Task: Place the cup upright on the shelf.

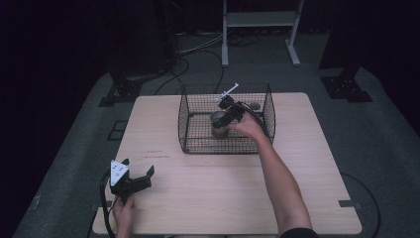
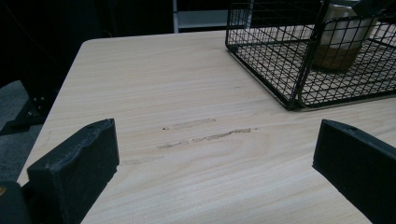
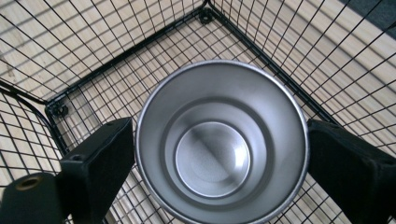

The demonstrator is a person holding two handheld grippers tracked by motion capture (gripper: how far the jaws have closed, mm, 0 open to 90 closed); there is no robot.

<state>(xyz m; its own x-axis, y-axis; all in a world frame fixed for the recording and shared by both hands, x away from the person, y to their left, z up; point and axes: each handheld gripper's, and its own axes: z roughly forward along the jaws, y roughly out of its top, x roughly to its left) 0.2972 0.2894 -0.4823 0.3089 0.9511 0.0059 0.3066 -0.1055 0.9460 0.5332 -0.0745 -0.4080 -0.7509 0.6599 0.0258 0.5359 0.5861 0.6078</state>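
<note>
The right gripper (image 3: 219, 154) has a jaw on each side of a shiny metal cup (image 3: 220, 140) and touches its rim. The cup stands upright inside the black wire basket (image 1: 188, 126). The left gripper (image 1: 130, 179) rests spread wide on the wooden table (image 1: 208, 193), well apart from the basket.

Dark lab: cables (image 1: 198, 49), rig stands (image 1: 346, 84)
</note>
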